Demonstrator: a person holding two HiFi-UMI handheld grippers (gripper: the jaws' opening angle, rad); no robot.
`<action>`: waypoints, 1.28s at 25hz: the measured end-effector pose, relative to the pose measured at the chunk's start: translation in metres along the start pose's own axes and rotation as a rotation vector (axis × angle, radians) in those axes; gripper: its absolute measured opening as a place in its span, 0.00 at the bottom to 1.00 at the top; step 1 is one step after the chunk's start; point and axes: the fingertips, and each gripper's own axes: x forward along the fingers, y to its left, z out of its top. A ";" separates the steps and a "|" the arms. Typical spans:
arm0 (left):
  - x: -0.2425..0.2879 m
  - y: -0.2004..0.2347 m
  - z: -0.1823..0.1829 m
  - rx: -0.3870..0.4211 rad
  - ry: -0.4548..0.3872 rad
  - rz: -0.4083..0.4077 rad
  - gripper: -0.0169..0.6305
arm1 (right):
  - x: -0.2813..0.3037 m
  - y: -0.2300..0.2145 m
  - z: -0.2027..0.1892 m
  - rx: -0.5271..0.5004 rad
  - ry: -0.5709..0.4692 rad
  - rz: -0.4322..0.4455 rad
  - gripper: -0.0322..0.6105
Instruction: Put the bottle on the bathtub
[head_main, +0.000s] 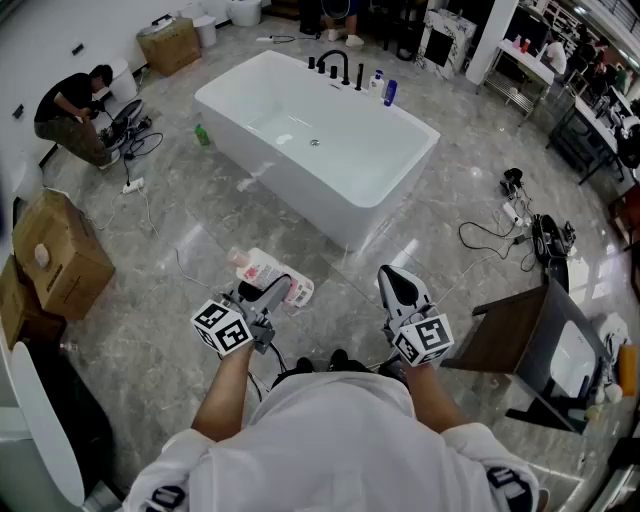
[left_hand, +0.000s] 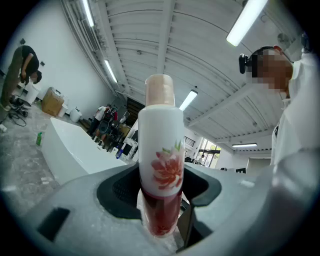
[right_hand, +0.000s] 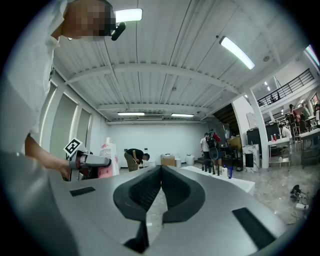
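My left gripper (head_main: 281, 291) is shut on a white bottle (head_main: 268, 274) with a pink cap and a red flower label, held over the grey floor in front of me. In the left gripper view the bottle (left_hand: 160, 165) stands straight up between the jaws. The white bathtub (head_main: 330, 190) stands farther ahead, with a black tap and small bottles (head_main: 383, 88) on its far rim. My right gripper (head_main: 398, 287) is shut and holds nothing. The right gripper view shows the jaws pressed together (right_hand: 160, 192), with the bottle (right_hand: 106, 159) at the left and the bathtub (right_hand: 225, 181) at the right.
A person (head_main: 72, 113) crouches at the far left among cables. Cardboard boxes (head_main: 58, 252) stand at the left. A dark wooden stand (head_main: 525, 345) with a white basin is at my right. Cables and chargers (head_main: 520, 220) lie on the floor right of the tub. A green bottle (head_main: 202, 135) stands by the tub's left end.
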 end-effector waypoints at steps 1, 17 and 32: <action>0.005 0.000 0.000 0.003 -0.004 -0.005 0.39 | 0.001 -0.005 0.000 -0.002 -0.002 0.001 0.07; 0.058 -0.004 0.003 -0.007 -0.013 -0.002 0.39 | 0.005 -0.059 0.002 0.033 -0.043 0.022 0.07; 0.108 0.005 0.002 -0.023 -0.041 0.022 0.39 | 0.005 -0.131 0.001 0.112 -0.079 0.011 0.07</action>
